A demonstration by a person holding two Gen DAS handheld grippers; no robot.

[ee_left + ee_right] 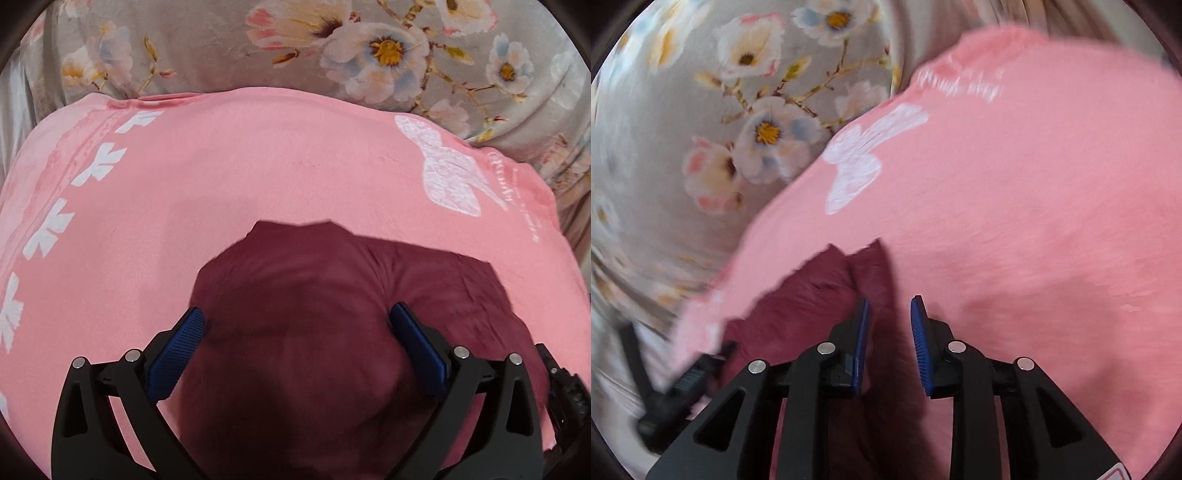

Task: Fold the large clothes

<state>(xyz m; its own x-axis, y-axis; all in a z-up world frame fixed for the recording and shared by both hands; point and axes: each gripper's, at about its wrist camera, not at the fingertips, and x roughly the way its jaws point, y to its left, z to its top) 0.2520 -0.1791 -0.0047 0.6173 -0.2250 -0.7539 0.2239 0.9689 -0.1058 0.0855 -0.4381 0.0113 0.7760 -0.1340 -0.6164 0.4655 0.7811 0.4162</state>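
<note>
A dark maroon garment (314, 266) lies bunched on a pink blanket (240, 166). In the left wrist view my left gripper (297, 312) stands wide open over it, its blue pads (177, 354) on either side of the cloth and the fabric mounded between them. In the right wrist view the maroon garment (798, 302) sits left of and under my right gripper (890, 301). That gripper's jaws stand a little apart, with shadowed cloth below the gap and nothing pinched. The garment's far edge shows two pointed corners (857, 254).
The pink blanket (1034, 184) carries a white butterfly print (860, 158) and white leaf marks (48, 232). A grey floral sheet (221, 44) surrounds it. The other gripper's black body shows at the edges (683, 384) (565, 391).
</note>
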